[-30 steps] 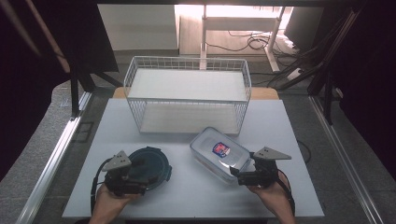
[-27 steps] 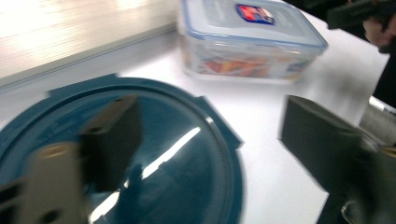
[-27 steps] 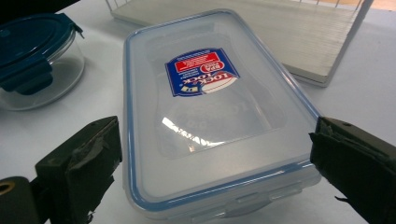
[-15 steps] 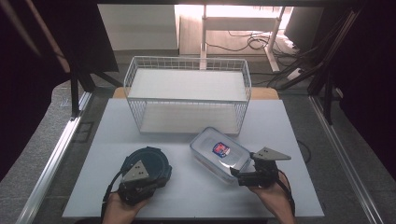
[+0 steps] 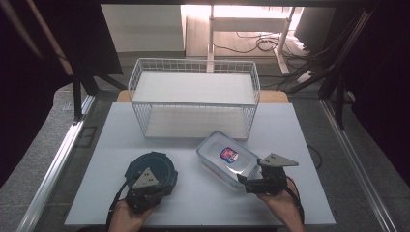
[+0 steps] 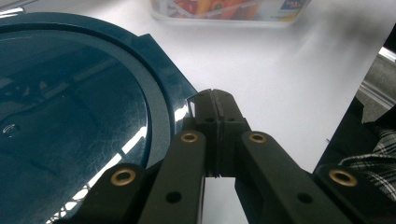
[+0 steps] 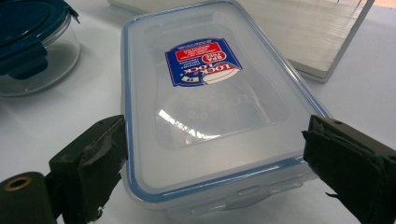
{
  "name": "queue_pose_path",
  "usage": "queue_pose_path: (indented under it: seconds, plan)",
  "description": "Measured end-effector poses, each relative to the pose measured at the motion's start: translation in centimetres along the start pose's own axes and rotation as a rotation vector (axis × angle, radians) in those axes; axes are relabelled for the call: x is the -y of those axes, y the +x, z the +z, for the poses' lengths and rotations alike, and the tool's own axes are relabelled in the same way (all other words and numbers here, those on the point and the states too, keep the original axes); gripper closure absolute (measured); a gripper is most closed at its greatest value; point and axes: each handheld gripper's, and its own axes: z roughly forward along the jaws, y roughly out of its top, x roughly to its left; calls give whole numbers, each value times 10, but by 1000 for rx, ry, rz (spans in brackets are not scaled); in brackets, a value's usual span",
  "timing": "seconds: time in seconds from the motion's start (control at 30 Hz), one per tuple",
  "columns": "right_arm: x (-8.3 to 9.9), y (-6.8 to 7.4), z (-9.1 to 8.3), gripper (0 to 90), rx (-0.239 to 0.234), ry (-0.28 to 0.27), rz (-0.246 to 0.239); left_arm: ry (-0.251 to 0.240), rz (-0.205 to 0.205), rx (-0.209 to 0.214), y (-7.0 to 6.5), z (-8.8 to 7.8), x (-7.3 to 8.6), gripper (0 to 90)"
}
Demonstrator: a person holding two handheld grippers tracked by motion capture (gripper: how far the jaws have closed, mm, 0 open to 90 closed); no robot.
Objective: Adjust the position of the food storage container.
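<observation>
Round container: a clear tub (image 7: 39, 70) with a dark teal lid (image 5: 151, 169), lying at the near left of the white worktop (image 5: 193, 193); the lid is glossy, ringed with raised circles, and has flat latch tabs at its edge.
Rectangular container: a clear box (image 5: 228, 158) with a blue-edged see-through lid and a red and blue label in the middle, lying slantwise at the near right, just in front of the basket's right corner.
Left gripper: (image 6: 215, 100) sits at the near edge of the teal lid; its fingers have just closed and now meet tip to tip beside a lid tab; whether they pinch the tab I cannot tell.
Right gripper: (image 7: 215, 154) fingers spread wide on either side of the box's near end, the left finger (image 7: 100, 154) just beside the rim, the right one apart from it.
Wire basket: white (image 5: 193, 104), behind both containers, open at the top.
Between the containers: bare worktop.
</observation>
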Motion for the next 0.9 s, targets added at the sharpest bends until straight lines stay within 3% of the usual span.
queue_pose_path:
  seconds: [0.3,0.7,0.83,0.9]
  plan:
    - [1,-1,0,78,2,7,2,-11,-19,-23,15,0,-2,900]
    - [2,-1,2,83,-11,15,1,-38,-73,-119,56,-5,-4,900]
    - [2,-1,2,85,-7,13,3,-31,-75,-134,57,-5,-4,900]
    - [2,-3,2,87,-2,10,3,-9,-61,-190,50,-2,-9,900]
